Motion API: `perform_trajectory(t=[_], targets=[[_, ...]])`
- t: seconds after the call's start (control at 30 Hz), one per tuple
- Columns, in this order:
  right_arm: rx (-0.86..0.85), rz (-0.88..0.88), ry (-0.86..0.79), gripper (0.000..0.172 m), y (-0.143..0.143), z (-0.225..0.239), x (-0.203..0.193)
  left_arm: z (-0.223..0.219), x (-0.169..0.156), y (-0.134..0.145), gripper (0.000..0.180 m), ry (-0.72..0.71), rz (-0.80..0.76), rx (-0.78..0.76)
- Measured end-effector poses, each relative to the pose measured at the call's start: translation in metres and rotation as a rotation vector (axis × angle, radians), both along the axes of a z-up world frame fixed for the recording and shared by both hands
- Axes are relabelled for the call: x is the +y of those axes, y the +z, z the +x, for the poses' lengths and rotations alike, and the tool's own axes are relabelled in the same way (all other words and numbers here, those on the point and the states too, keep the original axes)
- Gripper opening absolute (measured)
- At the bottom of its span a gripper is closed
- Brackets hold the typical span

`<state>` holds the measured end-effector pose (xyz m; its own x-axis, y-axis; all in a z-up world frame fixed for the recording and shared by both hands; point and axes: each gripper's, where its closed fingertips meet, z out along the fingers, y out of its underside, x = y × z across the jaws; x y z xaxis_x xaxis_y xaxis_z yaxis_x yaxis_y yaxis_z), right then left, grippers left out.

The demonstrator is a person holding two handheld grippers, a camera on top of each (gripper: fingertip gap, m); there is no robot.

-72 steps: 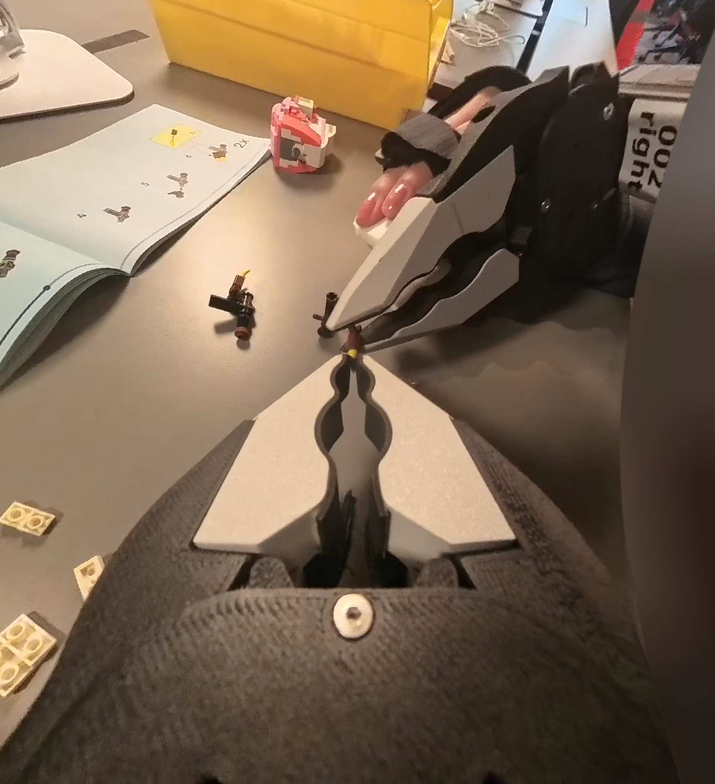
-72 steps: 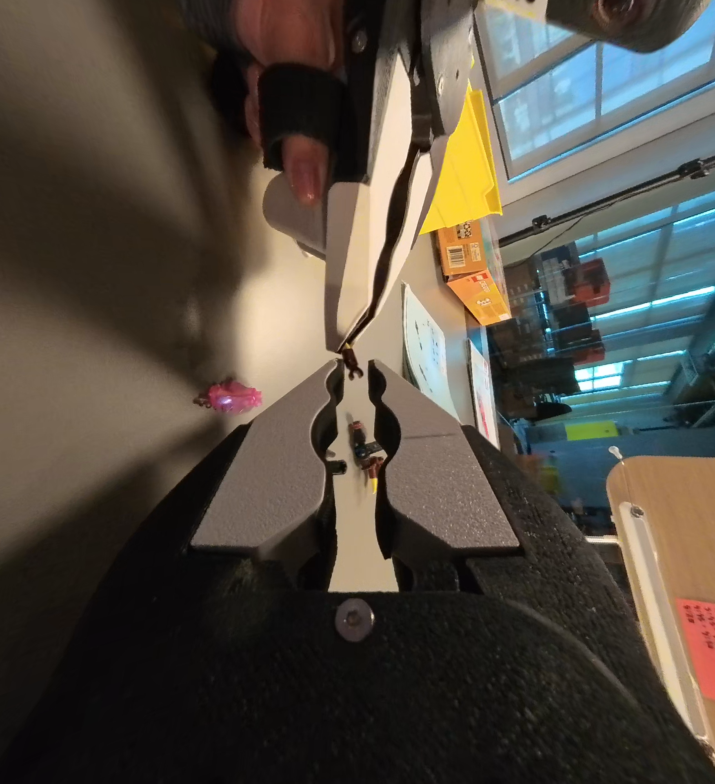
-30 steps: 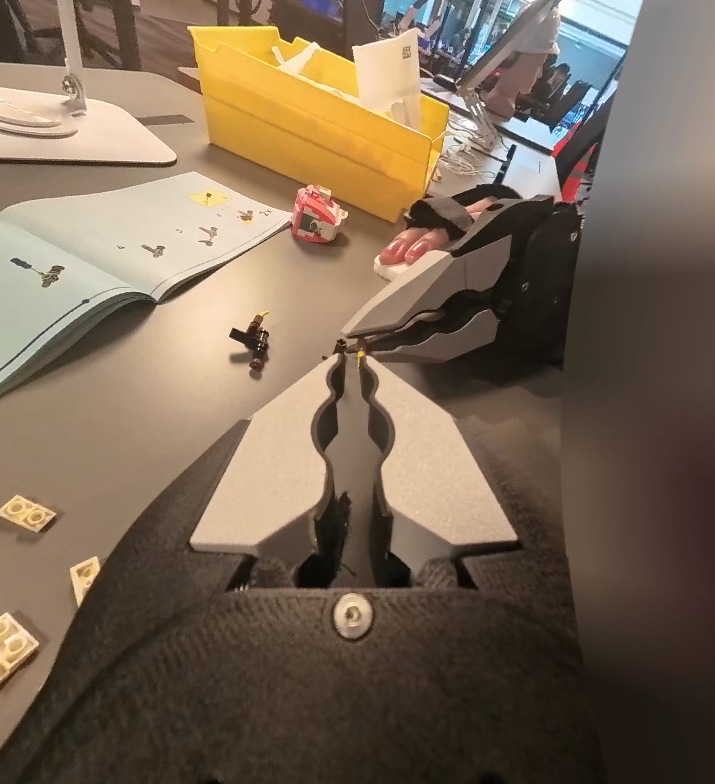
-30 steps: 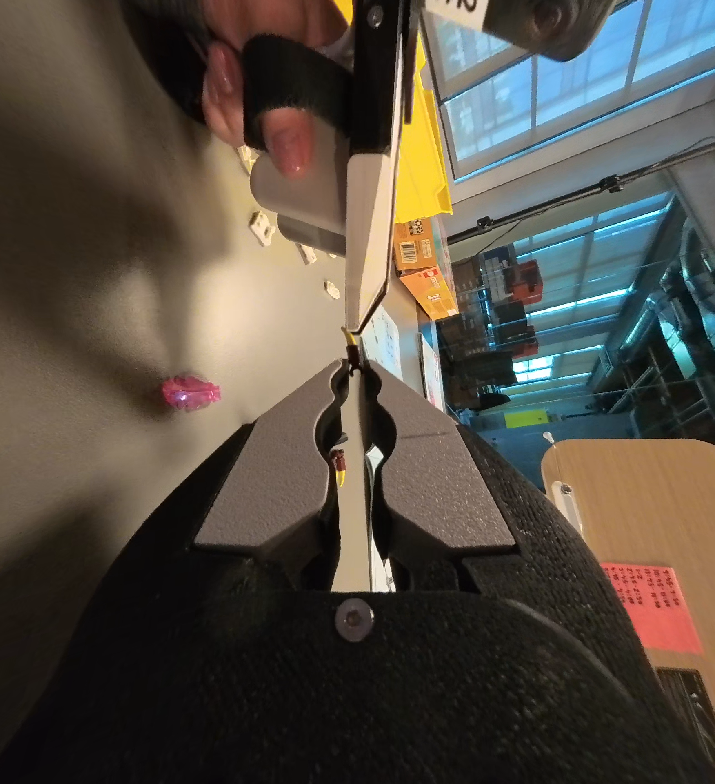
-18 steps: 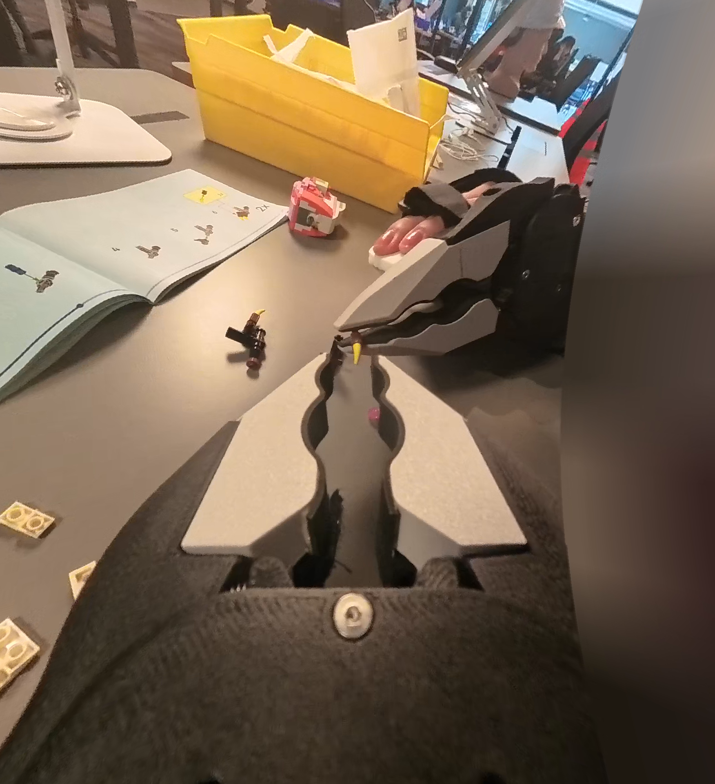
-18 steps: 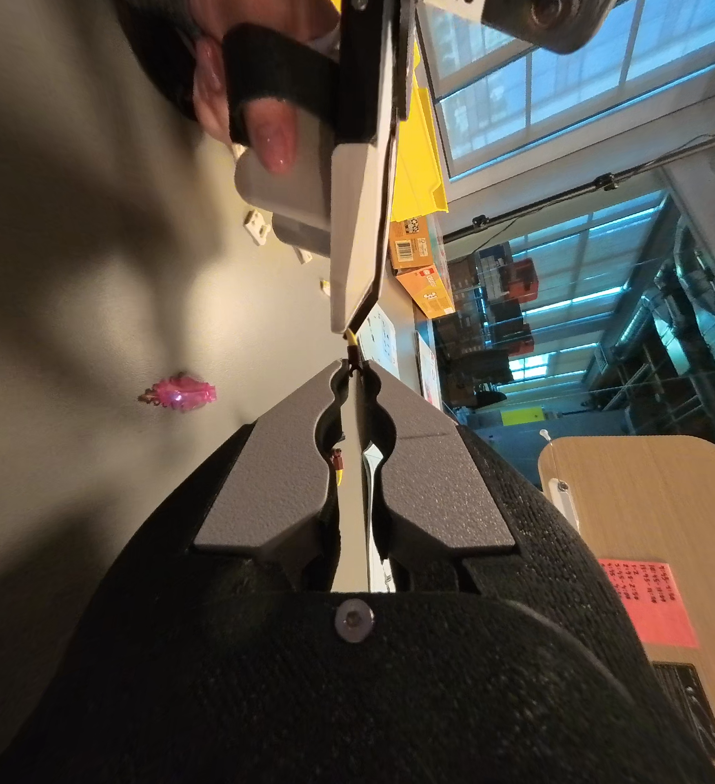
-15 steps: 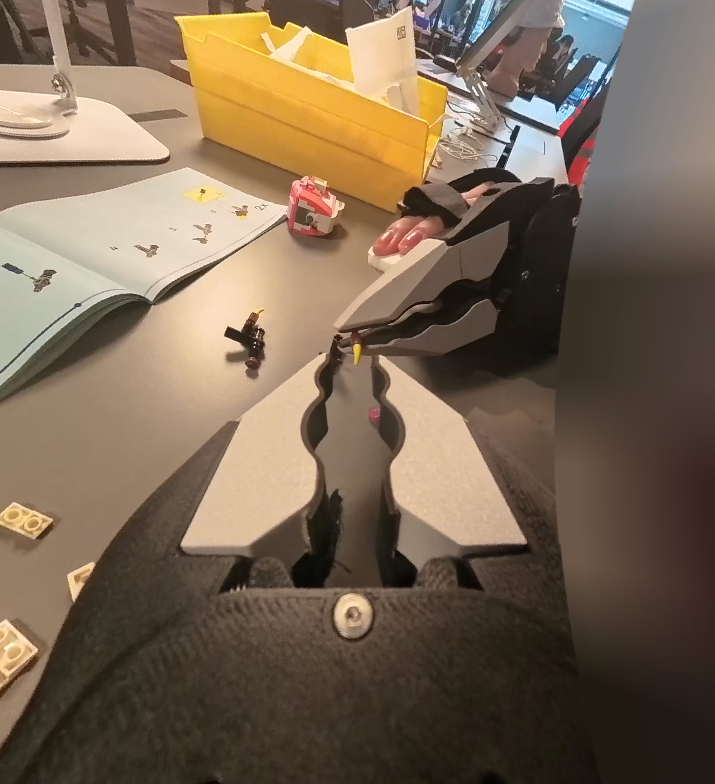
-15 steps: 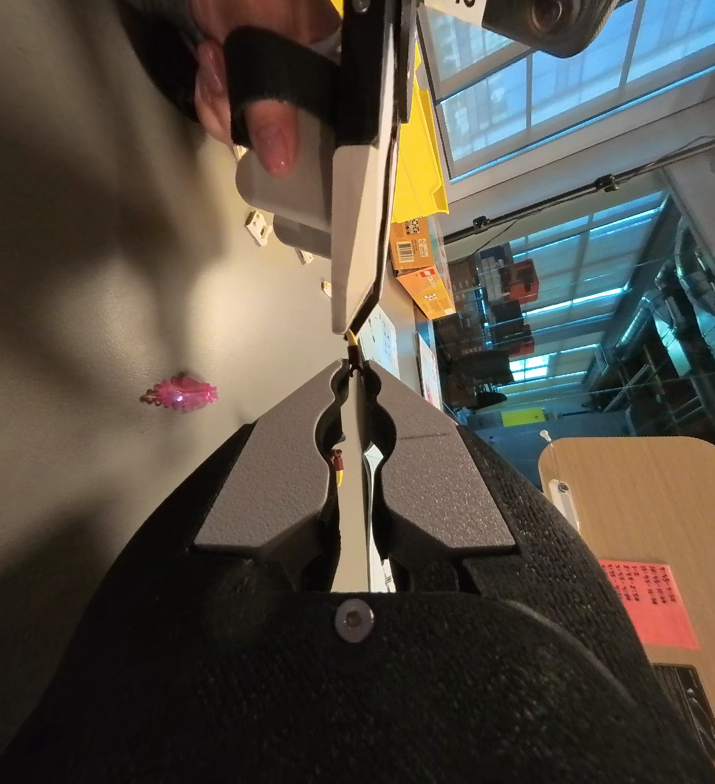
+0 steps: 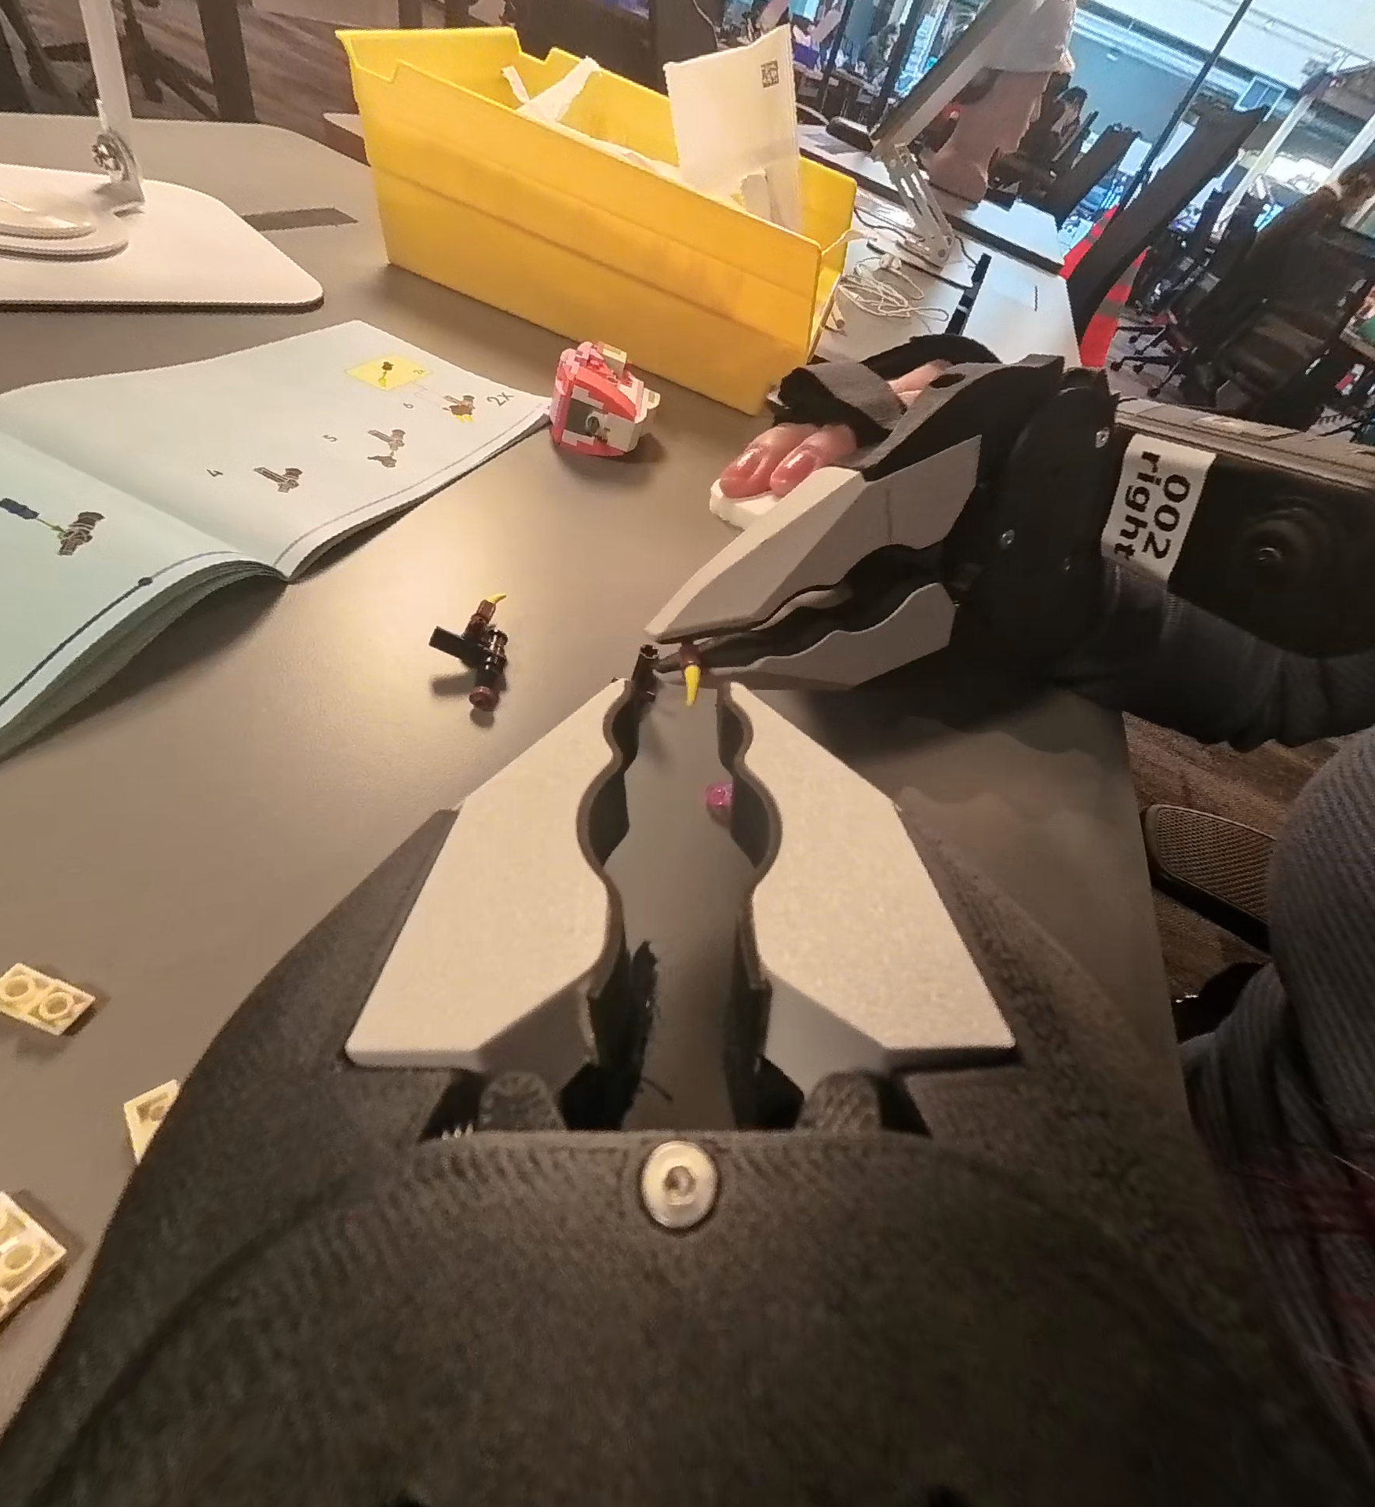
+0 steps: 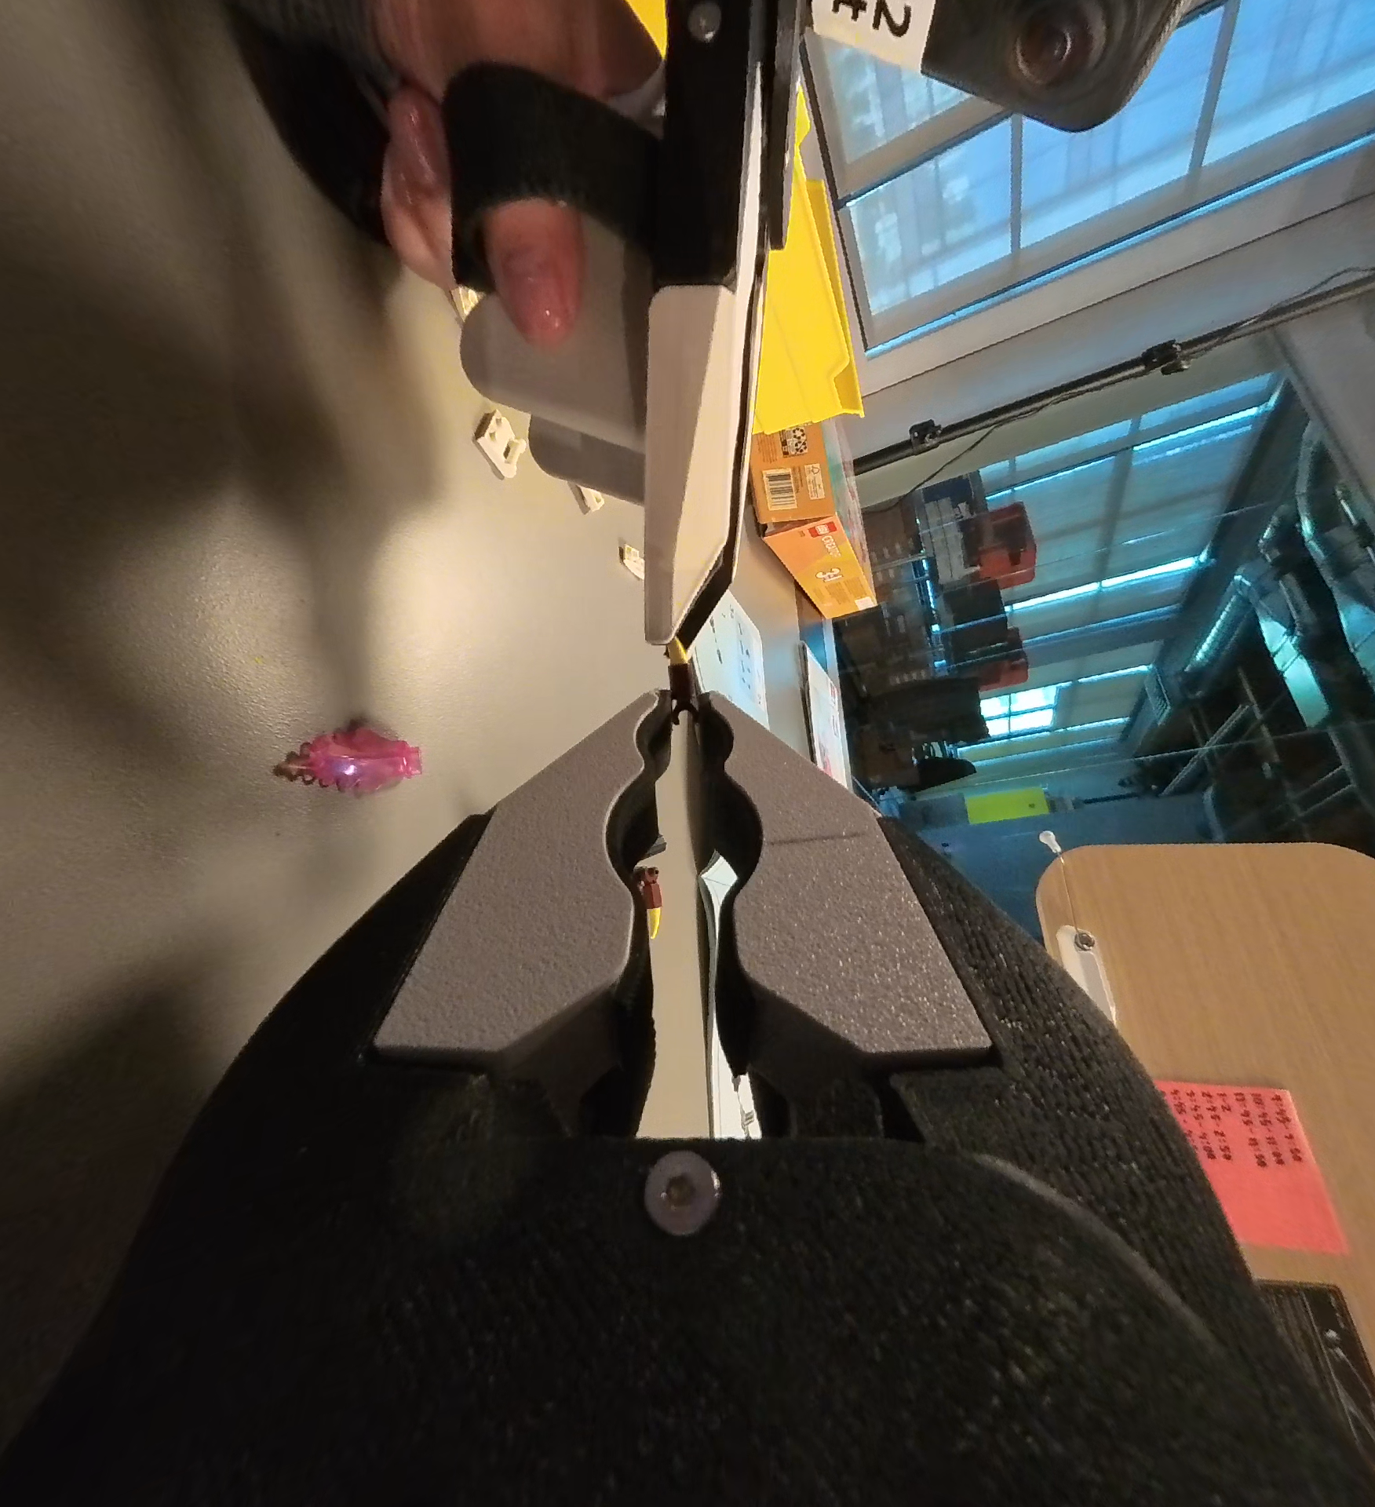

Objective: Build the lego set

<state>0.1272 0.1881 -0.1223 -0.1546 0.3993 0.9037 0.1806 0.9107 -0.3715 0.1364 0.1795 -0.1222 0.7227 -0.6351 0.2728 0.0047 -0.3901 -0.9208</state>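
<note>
You've got two grippers (image 9: pixel 676 693) (image 9: pixel 672 644), two small brown-and-yellow brick assemblies (image 9: pixel 479 640) (image 9: pixel 680 662), one pink brick model (image 9: pixel 599 408), one yellow bin (image 9: pixel 586 220), one open booklet (image 9: pixel 179 473), three cream plates (image 9: pixel 36 996).

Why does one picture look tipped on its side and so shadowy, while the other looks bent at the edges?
Right wrist view: camera rolled sideways, soft shadows and a bright patch on the table. Left wrist view: wide-angle bending near the yellow bin, slight blur on the booklet.

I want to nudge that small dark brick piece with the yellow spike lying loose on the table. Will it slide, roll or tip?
The loose piece looks tiny and probably very light, so a nudge likely sends it skidding on the smooth table. Its stubby round ends may let it pivot or roll unevenly. The thin yellow spike could pop off.
</note>
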Motion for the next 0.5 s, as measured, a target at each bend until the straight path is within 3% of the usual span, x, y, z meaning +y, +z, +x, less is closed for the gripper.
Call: perform_trajectory(t=[0.5], targets=[[0.006, -0.005, 0.006, 0.004, 0.0010, -0.0006, -0.0008, 0.0007, -0.0008, 0.0006, 0.021, -0.007, 0.002, -0.004]])
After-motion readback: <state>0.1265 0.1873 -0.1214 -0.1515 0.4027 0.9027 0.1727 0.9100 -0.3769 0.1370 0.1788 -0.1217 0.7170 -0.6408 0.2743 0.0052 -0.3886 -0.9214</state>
